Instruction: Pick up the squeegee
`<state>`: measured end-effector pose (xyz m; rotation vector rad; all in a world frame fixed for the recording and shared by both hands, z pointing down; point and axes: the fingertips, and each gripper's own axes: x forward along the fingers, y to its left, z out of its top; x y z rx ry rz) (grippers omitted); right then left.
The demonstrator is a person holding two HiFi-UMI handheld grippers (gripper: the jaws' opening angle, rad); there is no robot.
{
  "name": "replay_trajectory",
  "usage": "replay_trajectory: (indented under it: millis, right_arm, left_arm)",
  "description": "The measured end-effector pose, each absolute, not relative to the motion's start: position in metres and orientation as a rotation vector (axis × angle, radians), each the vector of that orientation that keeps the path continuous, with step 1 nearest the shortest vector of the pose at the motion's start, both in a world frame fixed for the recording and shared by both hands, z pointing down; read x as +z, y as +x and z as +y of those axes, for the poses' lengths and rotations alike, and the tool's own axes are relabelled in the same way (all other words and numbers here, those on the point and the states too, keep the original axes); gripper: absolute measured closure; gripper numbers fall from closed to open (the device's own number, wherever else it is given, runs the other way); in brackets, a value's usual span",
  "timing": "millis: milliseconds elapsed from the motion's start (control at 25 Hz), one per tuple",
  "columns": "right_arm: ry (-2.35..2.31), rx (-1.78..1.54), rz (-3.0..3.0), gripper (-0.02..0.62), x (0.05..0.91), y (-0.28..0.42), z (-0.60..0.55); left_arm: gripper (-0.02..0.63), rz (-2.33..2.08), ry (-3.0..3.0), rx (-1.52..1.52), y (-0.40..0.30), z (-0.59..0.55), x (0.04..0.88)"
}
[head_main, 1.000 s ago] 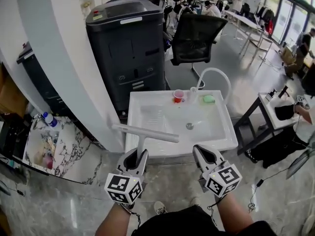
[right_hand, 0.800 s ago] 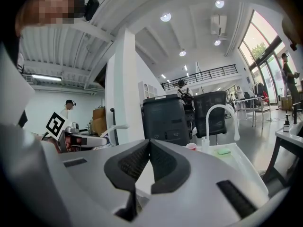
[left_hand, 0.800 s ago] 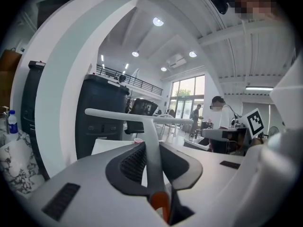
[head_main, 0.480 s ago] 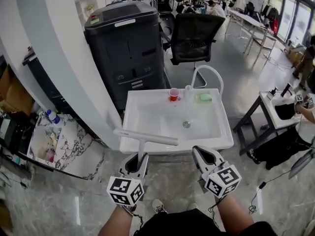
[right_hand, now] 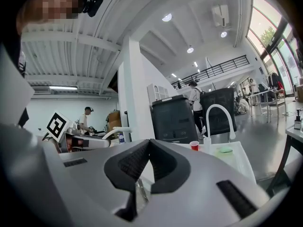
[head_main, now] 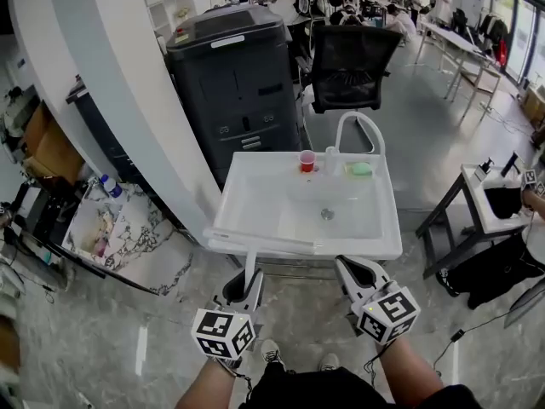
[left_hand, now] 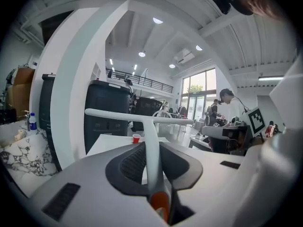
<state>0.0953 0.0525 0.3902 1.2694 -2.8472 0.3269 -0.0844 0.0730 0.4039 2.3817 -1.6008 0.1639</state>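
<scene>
The squeegee [head_main: 255, 239] is white, with a long blade across a thin handle. My left gripper [head_main: 244, 292] is shut on the handle, and the blade hangs over the front rim of the white sink [head_main: 255, 196]. In the left gripper view the handle [left_hand: 152, 145] runs up between the dark pads to the blade, with an orange end near the camera. My right gripper [head_main: 358, 273] is level beside it, to the right. Its jaws [right_hand: 149, 141] meet at the tips with nothing between them.
On the sink's back rim stand a red cup [head_main: 306, 162], a curved white faucet [head_main: 358, 126] and a green sponge [head_main: 361, 169]. A black printer [head_main: 234, 66] and an office chair [head_main: 353, 58] stand behind. A white pillar [head_main: 128, 83] rises at left, a small table [head_main: 490, 203] at right.
The whole scene has shifted as the person moved. The squeegee blade now lies lower, along the sink's front rim. Both grippers keep their hold and spacing.
</scene>
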Motion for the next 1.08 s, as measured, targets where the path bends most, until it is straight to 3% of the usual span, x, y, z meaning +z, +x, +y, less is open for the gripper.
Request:
replay_trajectory:
  millis: [1080]
  right_arm:
    - [1.191, 0.331, -2.899, 0.578, 0.394, 0.122, 0.076]
  left_arm:
    - [0.52, -1.675, 2.352, 0.177, -0.056, 0.106, 0.399]
